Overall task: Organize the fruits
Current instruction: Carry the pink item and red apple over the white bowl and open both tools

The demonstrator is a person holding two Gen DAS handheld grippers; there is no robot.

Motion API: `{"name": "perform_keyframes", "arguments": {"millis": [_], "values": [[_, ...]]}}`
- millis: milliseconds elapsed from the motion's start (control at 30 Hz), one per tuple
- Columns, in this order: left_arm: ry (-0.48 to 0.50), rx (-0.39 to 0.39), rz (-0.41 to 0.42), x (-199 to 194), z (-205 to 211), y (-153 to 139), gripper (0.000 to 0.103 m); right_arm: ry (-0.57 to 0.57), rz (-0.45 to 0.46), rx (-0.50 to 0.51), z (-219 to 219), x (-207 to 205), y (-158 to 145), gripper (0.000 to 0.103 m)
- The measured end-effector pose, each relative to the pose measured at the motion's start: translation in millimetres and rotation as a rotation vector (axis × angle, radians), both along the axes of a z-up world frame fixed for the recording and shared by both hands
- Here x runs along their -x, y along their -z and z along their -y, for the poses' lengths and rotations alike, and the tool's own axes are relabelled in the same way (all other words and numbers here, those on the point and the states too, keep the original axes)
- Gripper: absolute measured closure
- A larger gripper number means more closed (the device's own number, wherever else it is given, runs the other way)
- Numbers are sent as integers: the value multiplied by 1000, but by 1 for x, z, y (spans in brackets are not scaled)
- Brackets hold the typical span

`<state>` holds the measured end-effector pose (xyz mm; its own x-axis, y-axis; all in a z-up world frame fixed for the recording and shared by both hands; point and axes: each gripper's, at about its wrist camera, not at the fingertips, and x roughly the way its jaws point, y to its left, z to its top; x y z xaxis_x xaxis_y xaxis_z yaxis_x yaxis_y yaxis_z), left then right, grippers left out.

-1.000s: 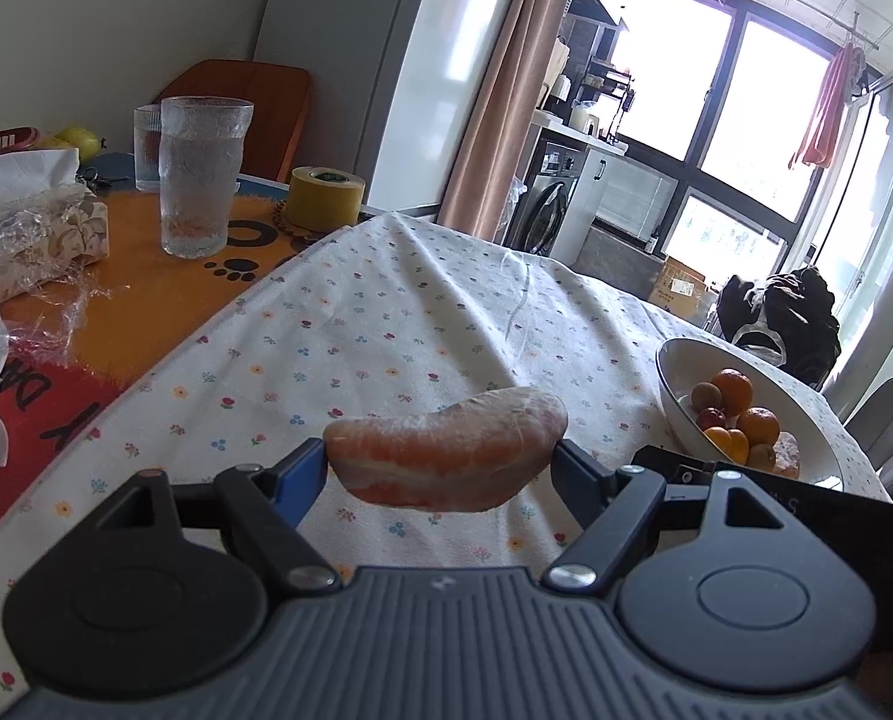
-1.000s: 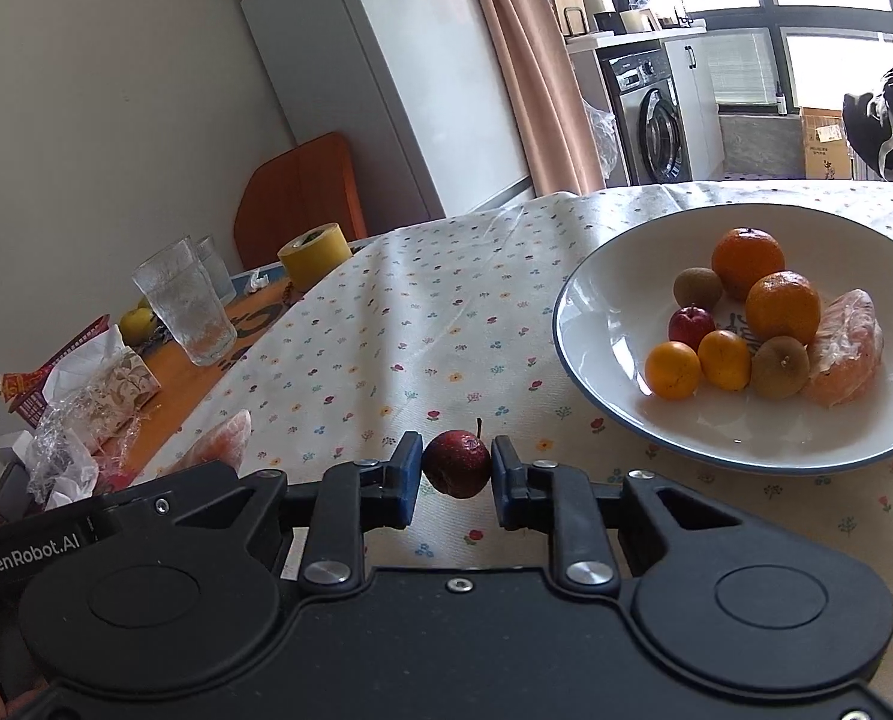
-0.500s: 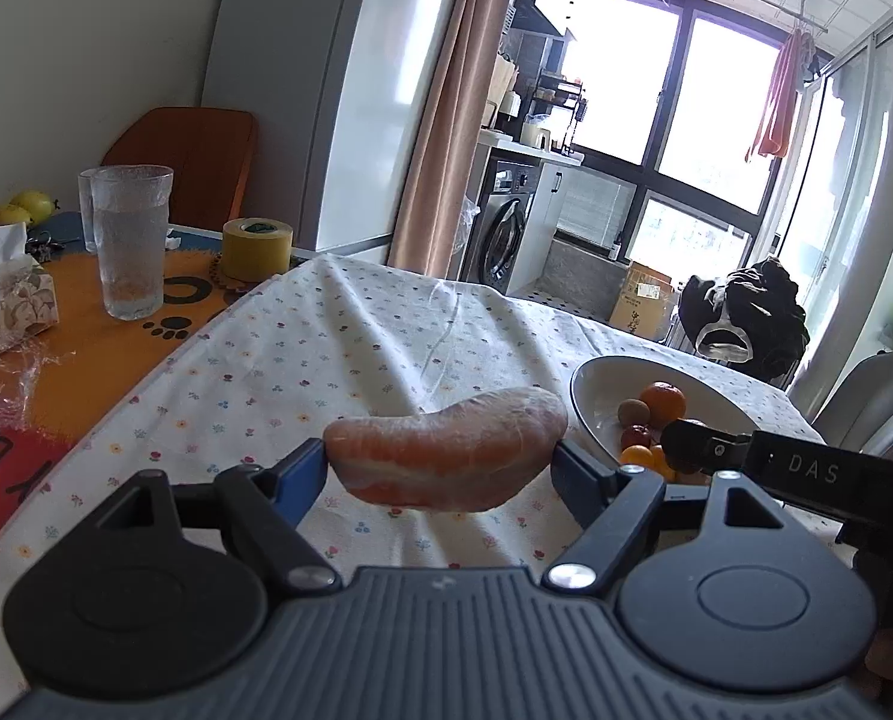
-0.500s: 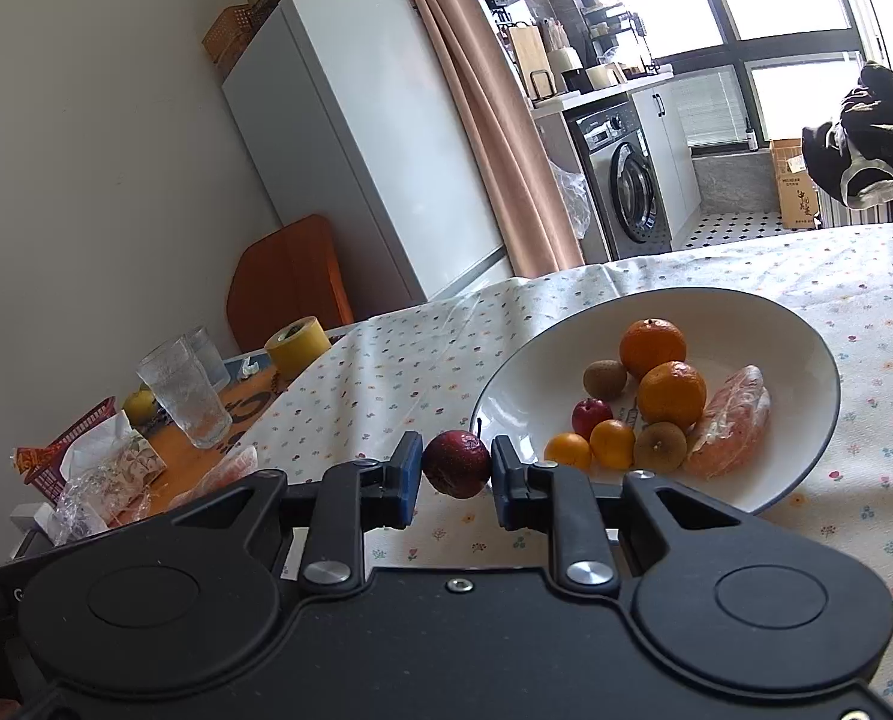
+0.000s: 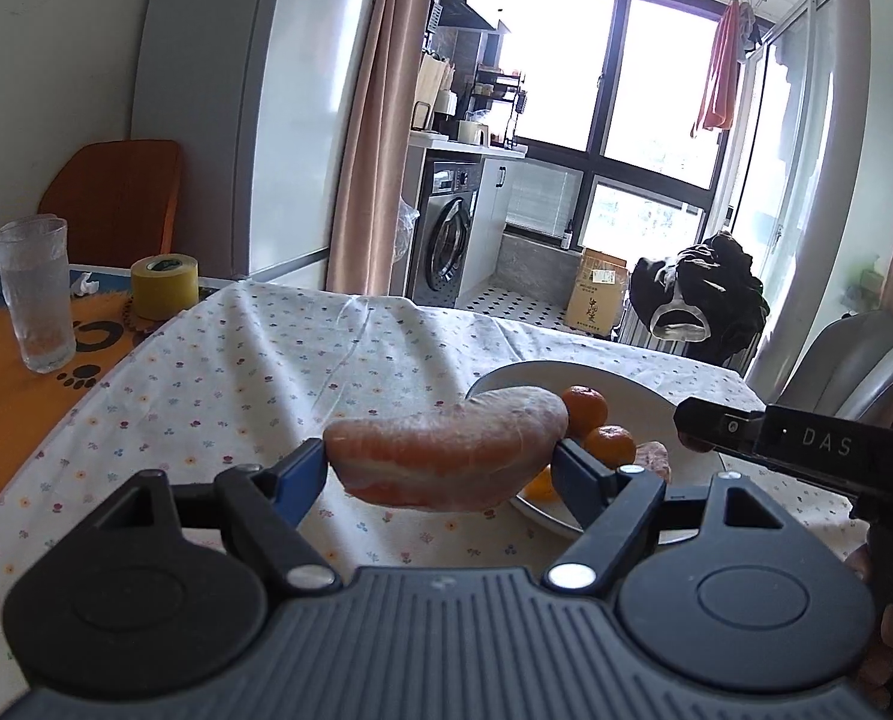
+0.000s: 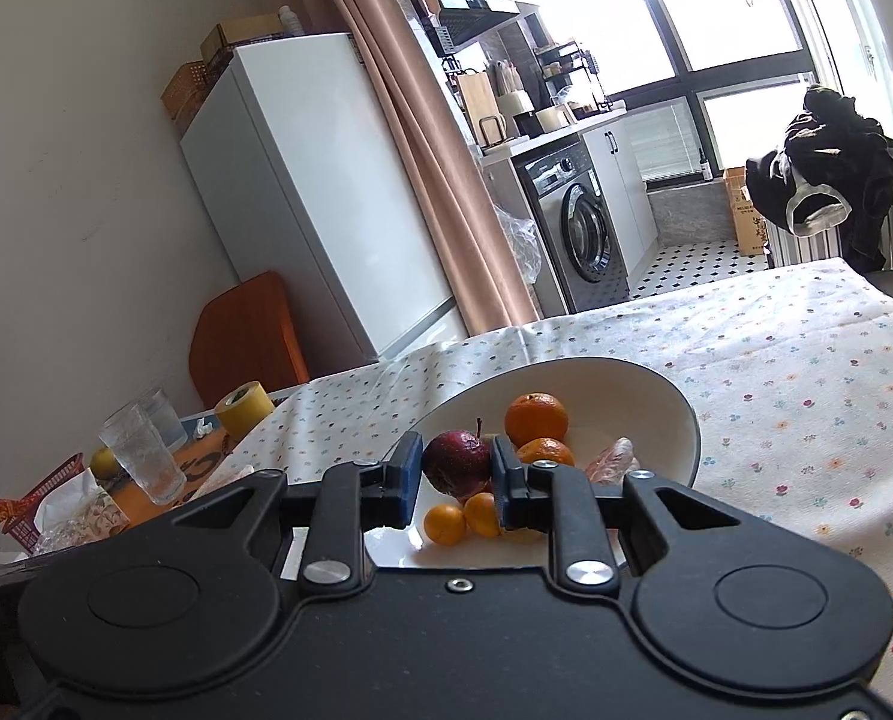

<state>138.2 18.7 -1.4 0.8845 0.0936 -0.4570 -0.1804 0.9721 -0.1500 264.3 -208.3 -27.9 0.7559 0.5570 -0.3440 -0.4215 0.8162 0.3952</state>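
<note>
My left gripper [image 5: 443, 461] is shut on a peeled pink-orange grapefruit segment [image 5: 446, 453], held crosswise above the flowered tablecloth. Behind it stands the white bowl [image 5: 509, 373] with oranges [image 5: 585, 408]. The right gripper's body [image 5: 764, 441] reaches in from the right over that bowl. In the right wrist view my right gripper [image 6: 457, 471] is shut on a small dark red apple [image 6: 457, 463], hanging over the near rim of the white bowl [image 6: 674, 414]. The bowl holds oranges [image 6: 535, 419], small yellow-orange fruits [image 6: 444, 524] and another wrapped segment [image 6: 611, 459].
At the left stand a ribbed glass [image 5: 35, 294], a yellow tape roll [image 5: 163, 287] and an orange mat [image 5: 20, 390]. A tissue box and red basket [image 6: 44, 495] lie further left. A grey chair back [image 5: 860, 360] stands at the table's far right edge.
Both grippers moved toward the bowl with their fruit. The right gripper rose and now hangs over the bowl's near rim; the left swung right, bringing the bowl behind its segment.
</note>
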Motion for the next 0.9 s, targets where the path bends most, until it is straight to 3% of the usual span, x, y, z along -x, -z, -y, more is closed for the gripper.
{"name": "perform_keyframes", "arguments": {"millis": [333,900], "values": [[42,-47,-23,-28,29,1,23,26,-24,-32,25,-21,12,80],[137,-58,-83,-80,76,18,23,110,-69,-87,69,-45,29,80]]}}
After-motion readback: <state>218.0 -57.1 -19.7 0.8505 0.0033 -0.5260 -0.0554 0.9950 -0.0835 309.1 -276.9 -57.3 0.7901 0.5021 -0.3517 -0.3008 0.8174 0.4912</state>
